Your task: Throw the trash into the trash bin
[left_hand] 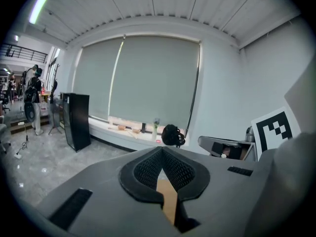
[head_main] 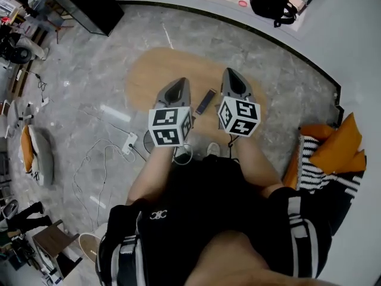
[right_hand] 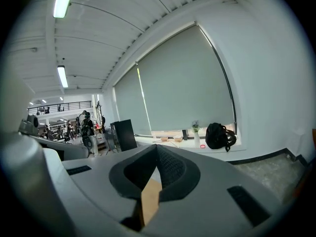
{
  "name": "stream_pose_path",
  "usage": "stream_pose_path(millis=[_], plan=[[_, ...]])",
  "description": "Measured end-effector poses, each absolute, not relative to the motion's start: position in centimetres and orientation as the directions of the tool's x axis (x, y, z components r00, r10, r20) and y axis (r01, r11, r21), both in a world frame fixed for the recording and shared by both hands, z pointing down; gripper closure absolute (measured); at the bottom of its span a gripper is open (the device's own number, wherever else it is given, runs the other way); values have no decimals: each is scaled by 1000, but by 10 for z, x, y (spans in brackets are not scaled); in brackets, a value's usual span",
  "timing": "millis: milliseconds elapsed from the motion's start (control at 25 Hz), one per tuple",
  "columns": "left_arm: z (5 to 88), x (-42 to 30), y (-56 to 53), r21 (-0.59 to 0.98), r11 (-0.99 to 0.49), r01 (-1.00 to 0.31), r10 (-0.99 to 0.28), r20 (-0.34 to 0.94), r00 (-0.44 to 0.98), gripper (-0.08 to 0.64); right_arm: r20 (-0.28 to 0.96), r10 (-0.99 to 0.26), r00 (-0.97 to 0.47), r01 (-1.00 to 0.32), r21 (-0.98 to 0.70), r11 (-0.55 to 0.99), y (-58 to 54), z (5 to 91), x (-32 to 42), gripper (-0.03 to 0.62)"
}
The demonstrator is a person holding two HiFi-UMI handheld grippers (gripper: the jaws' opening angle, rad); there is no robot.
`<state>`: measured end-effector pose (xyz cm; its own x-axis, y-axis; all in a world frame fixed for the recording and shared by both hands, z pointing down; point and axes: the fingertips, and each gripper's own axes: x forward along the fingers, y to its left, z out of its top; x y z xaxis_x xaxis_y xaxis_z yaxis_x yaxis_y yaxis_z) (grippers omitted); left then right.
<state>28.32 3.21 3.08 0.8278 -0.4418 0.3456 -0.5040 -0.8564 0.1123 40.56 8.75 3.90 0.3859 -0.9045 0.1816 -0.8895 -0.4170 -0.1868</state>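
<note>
Left gripper [head_main: 180, 81] and right gripper [head_main: 230, 71] are both closed and empty over the wooden counter [head_main: 152, 70]; no trash bin is identifiable, and one slim dark object [head_main: 206, 102], possibly the trash, lies between them, lengthwise away from the person, equally near both.

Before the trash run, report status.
Left tongs shut, empty. Right tongs shut, empty. No trash or bin in view. Dark slim device on wooden table between them.
</note>
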Motion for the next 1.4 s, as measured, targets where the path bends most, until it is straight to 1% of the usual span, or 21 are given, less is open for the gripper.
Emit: stream_pose_path(millis=[160,480,800,960,1080,1200,1360,1400], plan=[[74,282,27,106,-858,-503,-418,427,802,548,276,-875,398,-867,-199,-458,84,86,408,581],[182,276,-1,207,-835,-510,-341,533,774,548,417,-809,415,-816,-223,-534,69,193,404,581],[331,282,-28,251,-837,-487,-262,597,758,548,531,-744,405,-770,-240,-591,47,345,395,580],[414,264,-28,270,-830,-488,-220,646,731,548,592,-704,393,-750,-237,-618,45,426,382,580],[465,248,-24,289,-810,-510,-200,682,704,548,626,-677,387,-739,-229,-634,48,472,374,580],[496,239,-24,303,-801,-516,-181,700,691,548,643,-653,400,-726,-214,-654,49,501,371,580],[506,233,-22,301,-811,-502,-163,707,688,548,643,-634,430,-707,-197,-679,48,519,367,580],[505,232,-22,299,-813,-499,-162,707,688,548,640,-632,436,-702,-198,-684,48,522,367,558]])
